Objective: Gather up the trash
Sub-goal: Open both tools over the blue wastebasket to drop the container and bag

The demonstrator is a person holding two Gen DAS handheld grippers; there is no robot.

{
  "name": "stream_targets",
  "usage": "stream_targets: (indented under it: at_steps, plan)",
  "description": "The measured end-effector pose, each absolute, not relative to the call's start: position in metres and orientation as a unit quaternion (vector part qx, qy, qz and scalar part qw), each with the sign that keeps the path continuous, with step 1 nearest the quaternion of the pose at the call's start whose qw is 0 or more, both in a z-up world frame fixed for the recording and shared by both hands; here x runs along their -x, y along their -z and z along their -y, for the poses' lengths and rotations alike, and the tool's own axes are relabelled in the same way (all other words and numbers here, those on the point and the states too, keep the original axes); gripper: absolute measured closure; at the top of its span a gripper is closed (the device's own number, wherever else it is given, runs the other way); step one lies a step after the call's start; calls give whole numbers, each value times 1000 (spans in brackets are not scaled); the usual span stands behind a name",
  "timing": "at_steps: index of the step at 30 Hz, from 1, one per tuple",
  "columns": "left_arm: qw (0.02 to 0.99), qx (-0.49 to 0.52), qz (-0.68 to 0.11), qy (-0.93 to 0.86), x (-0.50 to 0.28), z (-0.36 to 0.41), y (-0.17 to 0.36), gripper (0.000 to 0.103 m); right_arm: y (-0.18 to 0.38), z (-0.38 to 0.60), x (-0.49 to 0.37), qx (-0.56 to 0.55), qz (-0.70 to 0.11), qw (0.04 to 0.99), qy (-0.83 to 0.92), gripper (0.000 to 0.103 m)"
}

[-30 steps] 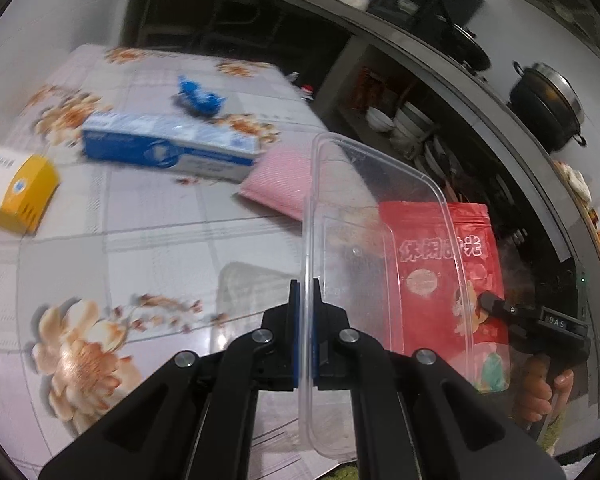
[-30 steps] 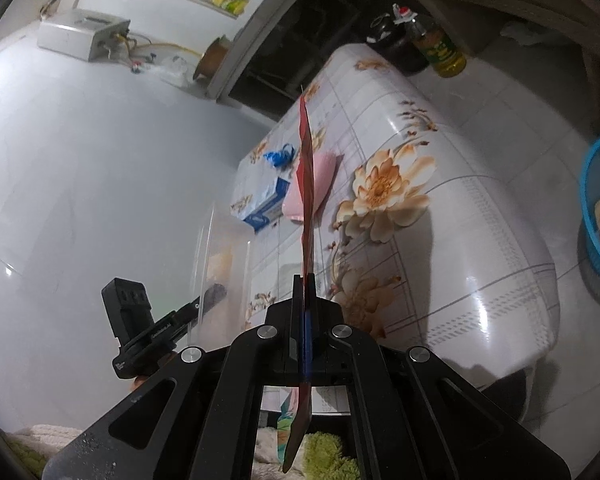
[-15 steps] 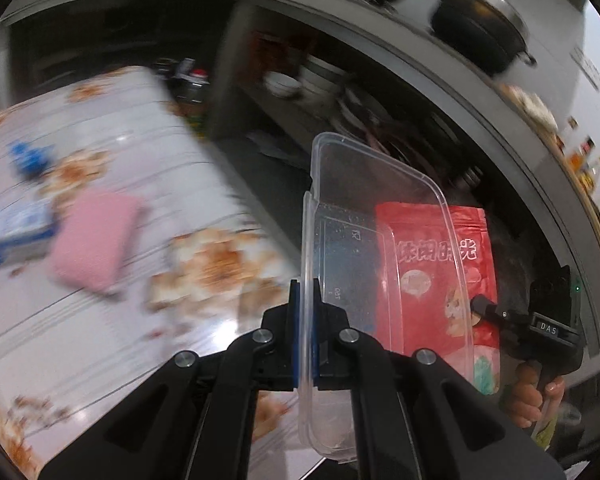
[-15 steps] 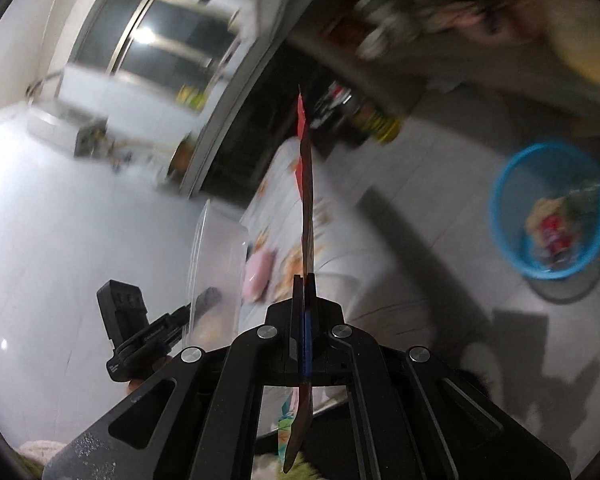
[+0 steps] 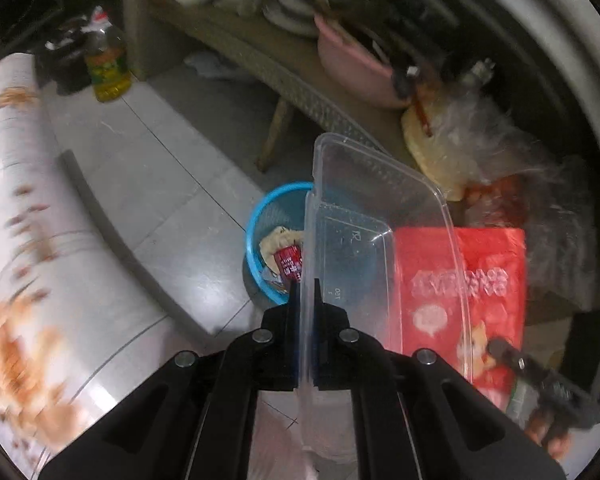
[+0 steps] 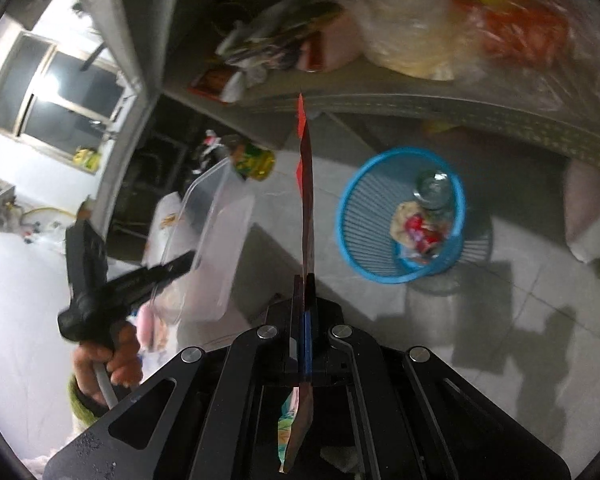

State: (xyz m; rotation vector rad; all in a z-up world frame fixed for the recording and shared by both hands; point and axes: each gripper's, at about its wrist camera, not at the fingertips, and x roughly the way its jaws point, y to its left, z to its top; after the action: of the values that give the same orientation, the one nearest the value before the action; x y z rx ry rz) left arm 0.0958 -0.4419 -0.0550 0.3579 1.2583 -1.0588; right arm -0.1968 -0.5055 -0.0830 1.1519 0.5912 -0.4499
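My left gripper (image 5: 307,292) is shut on the rim of a clear plastic container (image 5: 364,240), held up on edge. Behind it stands the blue trash basket (image 5: 260,216) on the floor, with wrappers inside. My right gripper (image 6: 305,280) is shut on a flat red snack bag (image 6: 308,184), seen edge-on. That red snack bag (image 5: 488,280) shows face-on through the container in the left wrist view. The blue trash basket (image 6: 364,208) lies ahead and right of the bag, holding a glass jar and wrappers. The clear container (image 6: 216,232) and left gripper (image 6: 180,264) appear at the left.
The flower-patterned table (image 5: 16,240) runs along the left. A wicker shelf (image 5: 284,76) with bowls, a pink basin (image 5: 352,68) and plastic bags (image 5: 472,140) stands behind the basket. An oil bottle (image 5: 108,68) sits on the tiled floor (image 5: 160,184).
Both grippers swung away from the table toward the floor and tilted down. The blue basket has come into both views. Each gripper still holds its item.
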Motion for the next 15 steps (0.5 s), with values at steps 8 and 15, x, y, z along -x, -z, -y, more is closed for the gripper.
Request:
stream_targets:
  at_steps: [8, 15]
  plan:
    - [663, -174, -590, 427, -102, 513, 105, 47, 89, 524, 211, -533, -282, 762, 236, 103]
    - [676, -140, -574, 439, -109, 484, 79, 39, 102, 531, 204, -526, -305, 755, 246, 103]
